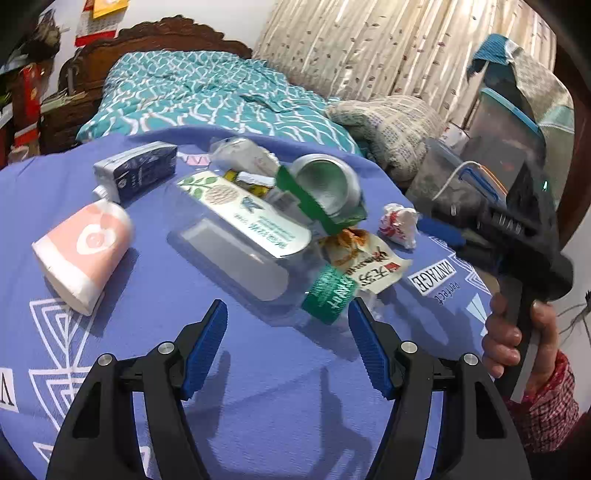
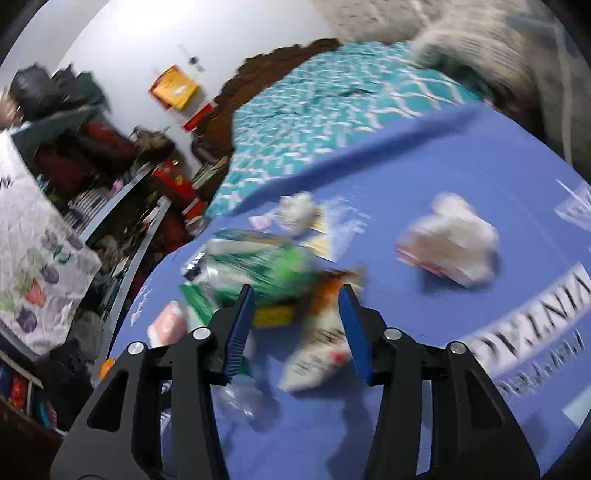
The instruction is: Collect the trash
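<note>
Writing: the blue cloth (image 1: 258, 387) is showing "VINTAGE" and "Perfect" in a white box (image 1: 436, 282); the snack wrapper (image 1: 369, 264) is carrying red and black script I cannot read; the clear bottle's label (image 1: 243, 212) is bearing green leaves and small unreadable text.

Surface: the bench is lying under a blue cloth printed with white line patterns.

Room: a bed with a teal patterned quilt (image 1: 207, 92) is standing behind the bench, against a carved wooden headboard (image 1: 166, 35); beige curtains (image 1: 388, 44) are hanging at the back.

Trash: a clear plastic bottle (image 1: 236, 243) with a green cap (image 1: 328, 293) is lying on its side in the middle, a crushed green can (image 1: 325, 188) just behind it, a pink paper cup (image 1: 83, 251) on its side to the left, a dark blue carton (image 1: 138, 171) beyond the cup, and a crumpled white paper ball (image 1: 399, 223) to the right.

Left gripper (image 1: 288, 343): jaws are standing wide apart and holding nothing, hovering just short of the bottle's cap.

Right gripper (image 2: 297, 325): jaws are standing wide apart and holding nothing, in a blurred view, with the snack wrapper (image 2: 317, 354) lying between the fingers and the paper ball (image 2: 454, 240) off to the right.
</note>
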Demonstrator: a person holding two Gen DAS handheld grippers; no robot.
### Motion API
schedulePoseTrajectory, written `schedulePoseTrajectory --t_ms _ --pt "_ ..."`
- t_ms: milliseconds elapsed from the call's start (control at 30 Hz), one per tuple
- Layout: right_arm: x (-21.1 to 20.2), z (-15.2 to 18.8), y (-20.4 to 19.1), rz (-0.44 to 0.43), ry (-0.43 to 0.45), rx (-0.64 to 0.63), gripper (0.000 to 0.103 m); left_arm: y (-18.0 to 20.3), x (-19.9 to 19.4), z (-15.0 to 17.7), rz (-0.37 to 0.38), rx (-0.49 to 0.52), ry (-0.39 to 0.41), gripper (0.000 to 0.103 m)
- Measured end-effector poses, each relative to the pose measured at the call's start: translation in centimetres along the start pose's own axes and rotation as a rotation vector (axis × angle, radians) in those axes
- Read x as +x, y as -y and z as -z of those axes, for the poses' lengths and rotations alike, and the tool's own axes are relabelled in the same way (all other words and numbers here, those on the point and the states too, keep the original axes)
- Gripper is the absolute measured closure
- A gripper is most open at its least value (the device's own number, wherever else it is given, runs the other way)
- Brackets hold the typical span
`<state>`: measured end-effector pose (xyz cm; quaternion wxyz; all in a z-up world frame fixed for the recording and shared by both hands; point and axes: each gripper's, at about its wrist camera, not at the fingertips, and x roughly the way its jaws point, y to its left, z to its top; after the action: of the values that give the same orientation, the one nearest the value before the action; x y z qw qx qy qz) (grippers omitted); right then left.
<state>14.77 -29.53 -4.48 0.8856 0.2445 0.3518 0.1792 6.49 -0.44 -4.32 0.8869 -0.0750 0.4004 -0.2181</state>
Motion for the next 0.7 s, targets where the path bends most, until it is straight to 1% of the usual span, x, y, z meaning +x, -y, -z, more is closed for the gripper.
schedulePoseTrajectory --t_ms 67,133,200,267,333,367,433,467,533,567,600,633,667,700 --pt "1.5 -1.6 -2.6 -0.005 -0.024 -0.074 0.048 -0.3 0.1 0.2 0.000 -0.015 -0.010 0.039" --pt "4.4 -3.6 -5.1 -0.017 -0.096 -0.153 0.047 -0.4 0.2 0.3 0.001 -0.021 -0.017 0.039" --pt "7.7 -5.3 -6.5 -0.040 -0.222 -0.198 0.047 -0.3 0.1 0.4 -0.001 -0.017 -0.016 0.039" --pt "11.0 -6.5 -7.3 -0.034 -0.349 -0.233 0.047 -0.4 -0.1 0.7 -0.003 -0.009 -0.016 0.039" --pt "13.5 -6.7 -7.5 -0.030 -0.455 -0.273 0.047 -0.3 -0.3 0.6 -0.002 -0.011 -0.016 0.039" --pt "14.1 -6.4 -7.5 -0.016 -0.490 -0.300 0.047 -0.3 -0.4 0.6 0.005 -0.011 -0.018 0.038" --pt "14.1 -5.9 -7.4 -0.002 -0.529 -0.348 0.047 0.1 -0.5 0.7 0.015 -0.001 -0.022 0.038" --pt "13.4 -5.4 -7.1 0.003 -0.537 -0.374 0.047 0.2 -0.5 0.6 0.016 0.004 -0.023 0.037" --pt "11.6 -4.7 -6.1 0.008 -0.527 -0.397 0.047 0.5 -0.2 0.6 0.024 0.012 -0.030 0.030" --pt "10.2 -4.0 -5.2 -0.017 -0.535 -0.387 0.046 0.7 0.1 0.5 0.033 0.009 -0.036 0.025" --pt "9.1 -3.5 -4.6 -0.034 -0.539 -0.380 0.046 0.8 0.4 0.4 0.040 0.007 -0.042 0.022" --pt "8.1 -2.9 -3.9 -0.035 -0.536 -0.379 0.046 1.0 0.9 0.2 0.047 0.004 -0.051 0.022" --pt "6.5 -2.2 -3.2 -0.034 -0.514 -0.380 0.046 1.3 1.4 0.0 0.049 0.002 -0.061 0.020" --pt "5.0 -1.6 -2.6 -0.041 -0.491 -0.373 0.045 1.6 1.9 -0.2 0.045 -0.002 -0.070 0.016"
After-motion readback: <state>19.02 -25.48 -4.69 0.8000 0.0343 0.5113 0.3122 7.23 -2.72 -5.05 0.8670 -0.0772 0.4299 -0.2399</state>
